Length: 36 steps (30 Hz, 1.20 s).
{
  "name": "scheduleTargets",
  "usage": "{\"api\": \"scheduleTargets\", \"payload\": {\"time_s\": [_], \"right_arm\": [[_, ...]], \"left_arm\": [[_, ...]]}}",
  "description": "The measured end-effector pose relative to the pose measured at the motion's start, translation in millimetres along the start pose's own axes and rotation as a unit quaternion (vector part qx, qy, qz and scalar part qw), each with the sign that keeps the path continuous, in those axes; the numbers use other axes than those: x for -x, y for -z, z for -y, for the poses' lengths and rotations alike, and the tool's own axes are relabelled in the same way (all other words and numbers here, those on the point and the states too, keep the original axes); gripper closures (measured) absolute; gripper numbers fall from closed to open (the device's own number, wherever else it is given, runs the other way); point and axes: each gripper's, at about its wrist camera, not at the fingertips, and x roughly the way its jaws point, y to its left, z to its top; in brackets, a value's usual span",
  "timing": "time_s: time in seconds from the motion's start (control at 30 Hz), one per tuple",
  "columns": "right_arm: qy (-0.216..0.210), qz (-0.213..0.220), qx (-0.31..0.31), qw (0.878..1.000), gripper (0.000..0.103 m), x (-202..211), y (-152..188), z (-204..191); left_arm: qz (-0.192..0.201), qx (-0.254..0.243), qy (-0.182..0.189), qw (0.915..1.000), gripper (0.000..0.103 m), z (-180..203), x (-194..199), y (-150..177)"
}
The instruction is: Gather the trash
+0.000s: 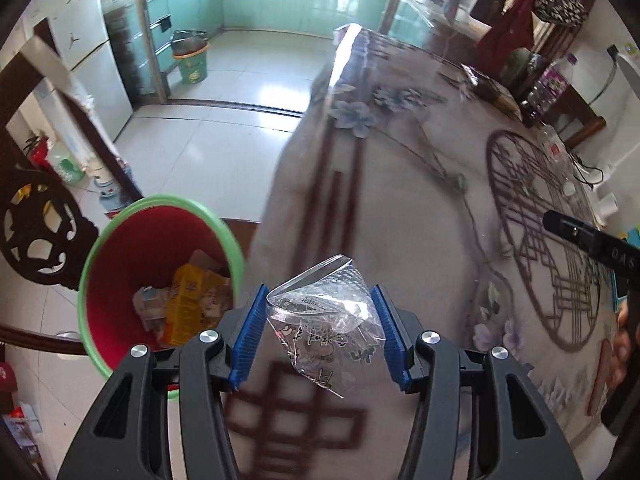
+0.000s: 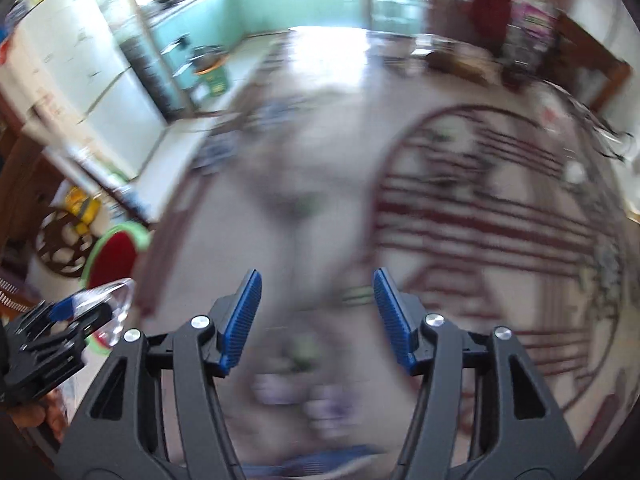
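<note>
My left gripper (image 1: 319,312) is shut on a clear plastic cup (image 1: 324,312) with a crumpled printed wrapper inside, held above the table edge. A red bin with a green rim (image 1: 160,276) stands on the floor to its left and holds an orange carton and other trash. My right gripper (image 2: 318,304) is open and empty above the patterned tablecloth (image 2: 480,220); this view is motion-blurred. The left gripper with the cup (image 2: 108,304) shows at its lower left, with the red bin (image 2: 116,256) beyond.
The table (image 1: 420,168) has a grey floral cloth with dark red lattice patterns. Plastic bottles (image 1: 554,148) and a box stand at its far right edge. A dark carved chair (image 1: 36,232) stands left of the bin. A green bin (image 1: 192,60) stands in the kitchen.
</note>
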Motion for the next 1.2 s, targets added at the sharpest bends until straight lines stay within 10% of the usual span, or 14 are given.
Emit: {"api": "scheduleTargets", "payload": {"time_s": [0.23, 0.53, 1.0, 1.07, 1.2], "right_arm": [[0.098, 0.006, -0.047, 0.994, 0.047, -12, -41, 145], [0.180, -0.015, -0.042, 0.983, 0.028, -77, -133, 264], [0.131, -0.058, -0.068, 0.987, 0.048, -123, -150, 281], [0.106, -0.043, -0.078, 0.990, 0.048, -105, -134, 269], [0.065, -0.009, -0.081, 0.995, 0.048, -54, -92, 222]], "left_arm": [[-0.003, -0.052, 0.008, 0.9986, 0.047, 91, -52, -31], [-0.003, -0.041, 0.002, 0.9992, 0.029, 120, -48, -40], [-0.045, -0.008, 0.017, 0.9988, 0.029, 88, -55, -23], [-0.052, -0.010, 0.026, 0.9982, 0.034, 92, -60, -21], [-0.051, -0.022, 0.055, 0.9970, 0.080, 100, -58, -17]]}}
